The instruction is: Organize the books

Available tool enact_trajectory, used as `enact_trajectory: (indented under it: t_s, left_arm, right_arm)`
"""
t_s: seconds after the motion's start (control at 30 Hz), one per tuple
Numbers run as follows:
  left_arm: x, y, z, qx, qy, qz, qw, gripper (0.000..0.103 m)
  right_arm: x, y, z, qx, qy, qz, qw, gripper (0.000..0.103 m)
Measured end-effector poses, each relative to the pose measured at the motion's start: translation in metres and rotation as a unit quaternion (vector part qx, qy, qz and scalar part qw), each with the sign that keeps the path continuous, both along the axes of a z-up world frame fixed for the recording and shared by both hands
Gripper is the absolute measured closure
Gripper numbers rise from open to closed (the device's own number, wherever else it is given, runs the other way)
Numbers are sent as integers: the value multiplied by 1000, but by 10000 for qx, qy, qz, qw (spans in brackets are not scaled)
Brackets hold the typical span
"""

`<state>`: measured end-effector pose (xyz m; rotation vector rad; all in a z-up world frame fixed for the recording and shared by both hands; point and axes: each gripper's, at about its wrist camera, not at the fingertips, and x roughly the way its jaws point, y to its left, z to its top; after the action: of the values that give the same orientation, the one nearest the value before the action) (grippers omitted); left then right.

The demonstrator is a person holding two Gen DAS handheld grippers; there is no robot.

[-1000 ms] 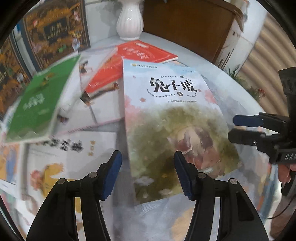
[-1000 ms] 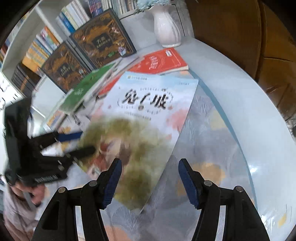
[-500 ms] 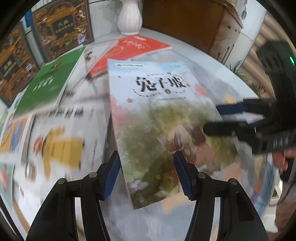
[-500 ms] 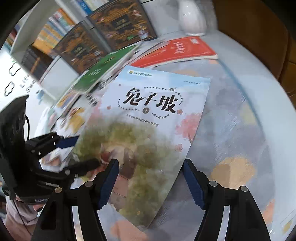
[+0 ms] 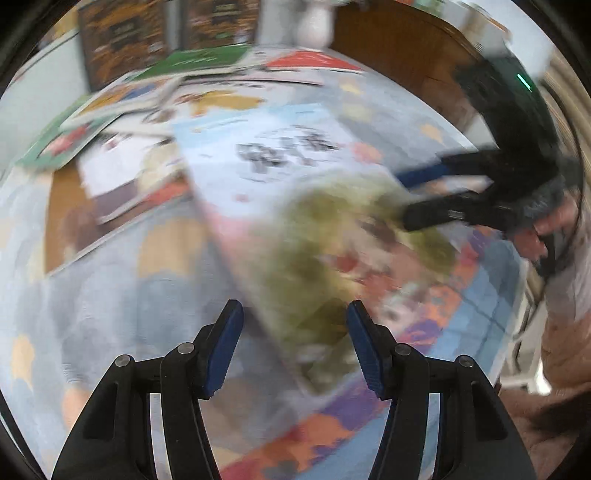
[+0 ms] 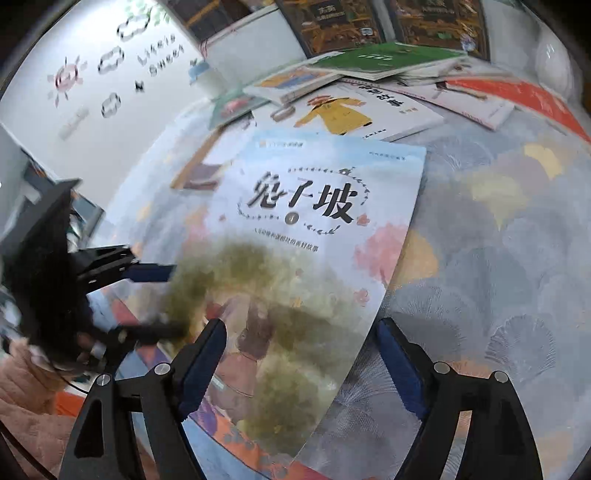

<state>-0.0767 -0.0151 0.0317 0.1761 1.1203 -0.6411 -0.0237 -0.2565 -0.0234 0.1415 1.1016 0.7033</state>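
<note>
A thin book (image 6: 314, 229) with a pale blue cover, black title and green tree picture lies flat on the patterned tablecloth (image 6: 498, 240). My right gripper (image 6: 301, 332) hangs over its near edge, jaws opening, pads clear of the cover. My left gripper (image 6: 162, 301) sits at the book's left edge, fingers apart. In the blurred left wrist view the book's (image 5: 303, 206) near corner lies between my left gripper's (image 5: 291, 314) fingers, and the right gripper (image 5: 417, 194) reaches over its right side.
A loose pile lies behind: a green book (image 6: 384, 57), a yellow-coat book (image 6: 347, 110), a red book (image 6: 517, 96). Dark ornate books (image 6: 332, 26) stand at the back. A colourful book (image 5: 443, 295) lies under the blue one's near end. A hand (image 5: 535, 236) holds the right gripper.
The blue book has slid from beside the red book toward the near edge, now under both grippers. Both hands swung across and the right jaws have widened.
</note>
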Motion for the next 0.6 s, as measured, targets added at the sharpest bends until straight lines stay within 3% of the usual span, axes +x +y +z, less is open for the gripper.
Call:
enact_trajectory:
  t_s: [0.13,0.23,0.3,0.43,0.5,0.6]
  left_arm:
    - [25,12,-1,-353,285,114,9989,52]
    - [34,9,-4,-460,347,43,9983,52]
    - [39,9,-5,-530,387,29,9978,52]
    - [48,5,-7,-550,364,-47,9978,52]
    - [54,8,-7,-561,359,27,9978,52]
    - [67,25,-10,-911,622,382,9932,63]
  right_arm:
    - [3,-36,-16,1291,680,72,9893,33]
    - [7,-49,-28,1865,960,264,9774,49]
    - [14,-53,-33,1894,1125,247,9751,68]
    - [29,-44,-35,1970,1290,497,9706,72]
    - [37,-36,-35,1890,1327,548,9714,80]
    - [40,-41,-33,1888,1342,591,9710,82]
